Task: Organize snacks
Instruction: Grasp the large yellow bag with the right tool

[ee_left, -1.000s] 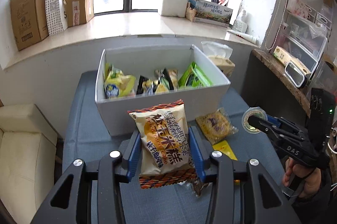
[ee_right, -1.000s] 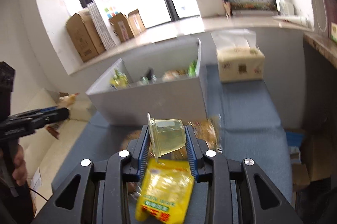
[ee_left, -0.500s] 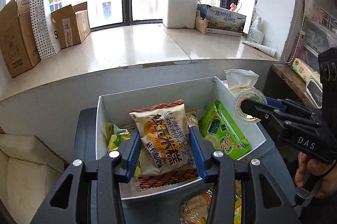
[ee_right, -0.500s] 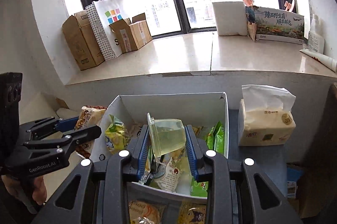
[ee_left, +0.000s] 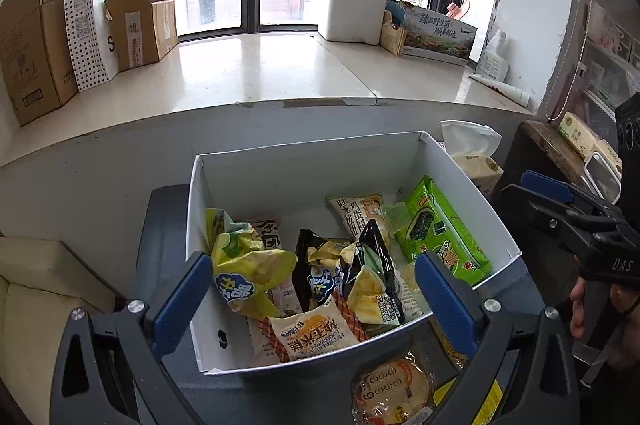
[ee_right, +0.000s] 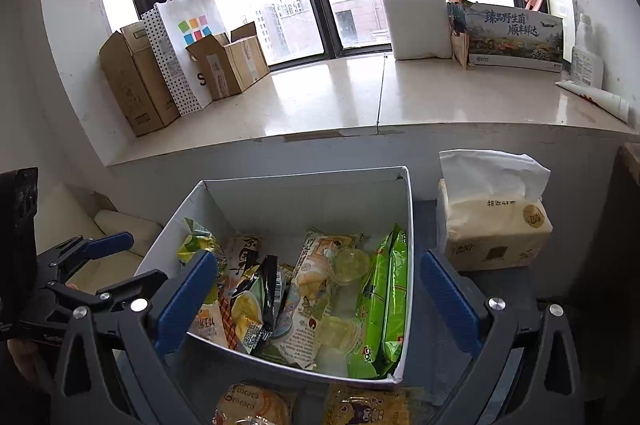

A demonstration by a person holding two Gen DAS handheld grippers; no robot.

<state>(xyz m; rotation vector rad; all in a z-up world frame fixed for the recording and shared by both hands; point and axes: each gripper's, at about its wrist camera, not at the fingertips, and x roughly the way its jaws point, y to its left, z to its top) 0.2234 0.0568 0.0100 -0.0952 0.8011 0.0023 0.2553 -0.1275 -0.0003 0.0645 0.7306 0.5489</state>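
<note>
Left wrist view: the left gripper (ee_left: 316, 289) is standing wide, its jaws having just been opening, with nothing pressed between the blue pads. The orange-and-white rice cake packet (ee_left: 312, 335) is lying loose in the white box (ee_left: 472, 185), against the near wall. Around it, a yellow chip bag (ee_left: 250, 273), a black-and-gold packet (ee_left: 324, 267) and a green pack (ee_left: 444, 231) at the box's right side are filling the floor. Outside the near wall, a round pastry in clear wrap (ee_left: 390, 391) is resting on the blue-grey surface (ee_left: 160, 225).

Right wrist view: the right gripper (ee_right: 318, 295) is likewise gaping wide, jaws having just been opening, holding nothing. A clear jelly cup (ee_right: 352, 263) is lying inside the box (ee_right: 304, 185) on top of the packets, beside the green pack (ee_right: 386, 301). A tissue pack (ee_right: 492, 225) is sitting just right of the box. Cardboard cartons (ee_right: 136, 81) and a white shopping bag (ee_right: 188, 37) are standing on the windowsill (ee_right: 340, 97) beyond.
</note>
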